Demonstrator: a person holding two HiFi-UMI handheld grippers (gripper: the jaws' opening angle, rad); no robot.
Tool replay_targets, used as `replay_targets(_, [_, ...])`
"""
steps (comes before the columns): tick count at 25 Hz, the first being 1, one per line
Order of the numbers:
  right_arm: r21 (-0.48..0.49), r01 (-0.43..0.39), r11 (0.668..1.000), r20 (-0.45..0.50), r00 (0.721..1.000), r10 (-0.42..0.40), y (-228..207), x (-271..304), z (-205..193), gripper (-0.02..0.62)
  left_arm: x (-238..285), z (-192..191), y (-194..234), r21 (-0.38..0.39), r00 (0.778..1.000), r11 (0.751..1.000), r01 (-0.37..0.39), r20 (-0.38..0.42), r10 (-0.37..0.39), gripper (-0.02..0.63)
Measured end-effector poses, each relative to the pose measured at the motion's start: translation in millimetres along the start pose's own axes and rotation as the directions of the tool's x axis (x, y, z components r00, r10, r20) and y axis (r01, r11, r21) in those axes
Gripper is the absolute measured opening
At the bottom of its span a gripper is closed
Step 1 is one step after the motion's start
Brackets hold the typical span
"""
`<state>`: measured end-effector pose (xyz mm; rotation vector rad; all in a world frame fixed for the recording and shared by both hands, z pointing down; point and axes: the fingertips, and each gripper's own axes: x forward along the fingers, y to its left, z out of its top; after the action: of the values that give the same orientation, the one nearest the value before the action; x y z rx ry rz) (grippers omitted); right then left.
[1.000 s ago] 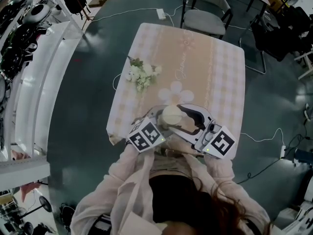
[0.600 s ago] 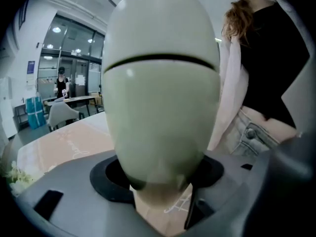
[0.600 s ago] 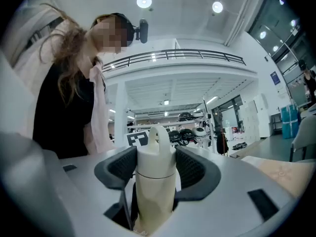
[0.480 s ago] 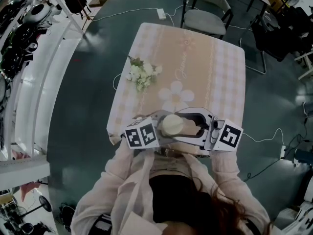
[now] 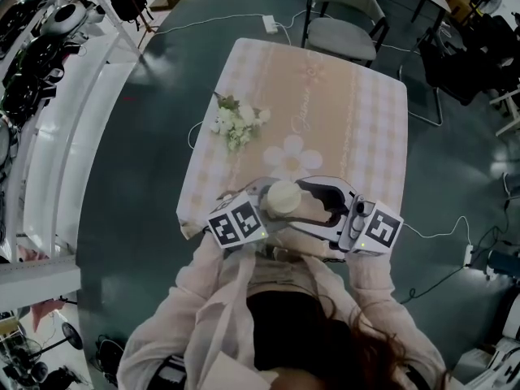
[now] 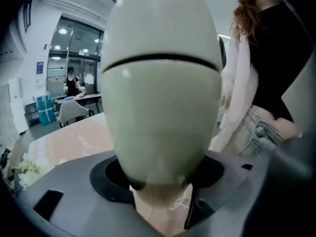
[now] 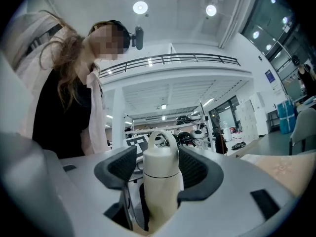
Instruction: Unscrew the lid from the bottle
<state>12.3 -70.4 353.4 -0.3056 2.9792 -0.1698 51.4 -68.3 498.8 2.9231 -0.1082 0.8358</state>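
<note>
A cream bottle [image 5: 283, 197] stands upright between both grippers over the near edge of the table [image 5: 357, 120]. In the left gripper view its body [image 6: 163, 107] fills the picture, a dark seam round it, wedged between the dark pads [image 6: 111, 174]. My left gripper [image 5: 272, 210] is shut on the body. In the right gripper view the lid [image 7: 160, 162] with its loop handle sits on top of the bottle [image 7: 159, 201]. My right gripper [image 7: 160, 179] comes from the opposite side, its meshed pads [image 7: 195, 169] against the lid.
A bunch of white flowers [image 5: 236, 127] lies on the table's left part. A grey chair [image 5: 341, 23] stands at the far end. Cables and a power strip [image 5: 268, 24] lie on the floor. White benches [image 5: 65, 136] run along the left.
Both grippers have twisted a little about the bottle: the right marker cube swung right and up, then slightly back. The bottle shifted towards me, then a bit back.
</note>
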Motion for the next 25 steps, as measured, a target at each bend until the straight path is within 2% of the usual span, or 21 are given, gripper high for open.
replay_targets(3, [-0.012,0.104,0.994,0.006,0.995,-0.104,-11.0,-6.0,-2.9,0.279,-2.2,-2.7,14.9,-0.024,0.996,0.995,-0.093,-0.010,0.093,0.316])
replay_targets(6, [-0.034,0.220,0.975,-0.011,0.975,-0.221,-18.1,-8.5,-9.7,0.287,-4.0,-3.6,27.8,-0.039,0.981,0.980,-0.195,-0.018,0.195,0.316])
replay_targets(9, [-0.044,0.249,0.968,-0.020,0.968,-0.250,-14.8,-1.8,-15.9,0.298,-3.6,-4.9,32.4,-0.055,0.973,0.972,-0.229,-0.015,0.228,0.316])
replay_targets(13, [-0.061,0.260,0.964,-0.034,0.965,-0.262,-15.3,4.0,-20.4,0.296,1.1,-5.0,28.7,-0.038,0.974,0.973,-0.227,-0.024,0.226,0.316])
replay_targets(17, [-0.077,0.246,0.966,-0.031,0.968,-0.249,-15.5,4.9,-16.2,0.287,6.5,-4.8,21.3,-0.037,0.981,0.980,-0.194,-0.031,0.193,0.316])
replay_targets(25, [-0.069,0.137,0.988,-0.024,0.990,-0.139,-9.0,1.2,-9.2,0.273,9.8,-0.6,5.8,0.027,0.999,0.999,-0.038,-0.036,0.039,0.316])
